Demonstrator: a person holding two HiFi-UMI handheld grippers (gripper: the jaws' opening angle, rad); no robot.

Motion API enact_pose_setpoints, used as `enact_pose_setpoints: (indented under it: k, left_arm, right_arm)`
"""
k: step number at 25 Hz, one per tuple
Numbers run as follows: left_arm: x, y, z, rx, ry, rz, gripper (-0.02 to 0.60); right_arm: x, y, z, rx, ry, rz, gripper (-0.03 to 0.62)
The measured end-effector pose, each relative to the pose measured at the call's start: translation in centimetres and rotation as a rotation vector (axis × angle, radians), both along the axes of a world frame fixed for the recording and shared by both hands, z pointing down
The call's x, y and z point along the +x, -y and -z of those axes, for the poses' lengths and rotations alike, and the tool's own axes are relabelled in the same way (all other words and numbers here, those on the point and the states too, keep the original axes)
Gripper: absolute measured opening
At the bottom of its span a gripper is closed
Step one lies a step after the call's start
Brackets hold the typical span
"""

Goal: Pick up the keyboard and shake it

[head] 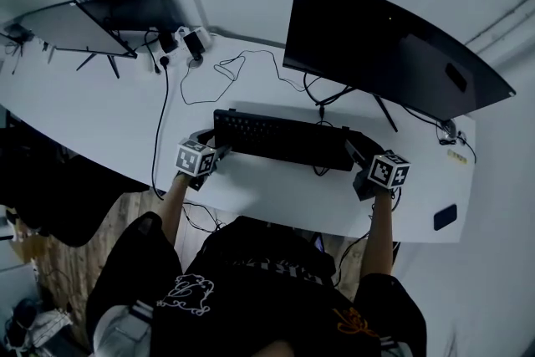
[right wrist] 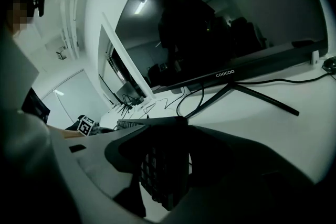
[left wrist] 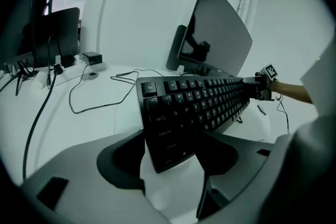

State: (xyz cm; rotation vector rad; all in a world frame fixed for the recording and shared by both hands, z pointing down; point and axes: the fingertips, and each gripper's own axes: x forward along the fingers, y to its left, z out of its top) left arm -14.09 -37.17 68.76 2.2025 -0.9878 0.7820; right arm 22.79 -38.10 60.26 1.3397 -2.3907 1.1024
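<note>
The keyboard lies crosswise in front of the monitor, over the near part of the white desk. It looks to be just off the surface rather than resting on it, though the gap is hard to judge. The left gripper is clamped on its left end, one jaw on the far edge and one on the near edge beside the corner keys. The right gripper takes the right end the same way; its own view is dark, but the jaws sit tight against both edges there.

The keyboard should be light and stiff — a long plastic slab that won't sag between two end grips. Its edges are smooth and thin, so a hard shake could let it slide out of the pads or twist in them. Holding at the two ends, on the frame and not on the keys, is the sound choice. Its cord runs back under the monitor — that probably limits how far it can swing.
</note>
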Motion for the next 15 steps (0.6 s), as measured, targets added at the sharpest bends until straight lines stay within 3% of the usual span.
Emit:
enact_pose_setpoints:
  k: [10, 15]
  left_arm:
    - [-1.7, 1.1, -1.9, -0.044, -0.057, 0.095, 0.287]
    - [-2.1, 0.9, -2.9, -0.066, -0.104, 0.15, 0.287]
  right_arm:
    - [-0.9, 4.7, -5.9, -0.141, 0.062, -0.068, 0.229]
    - [-1.1, 5.7, -8.6, -0.194, 0.037, -0.11, 0.238]
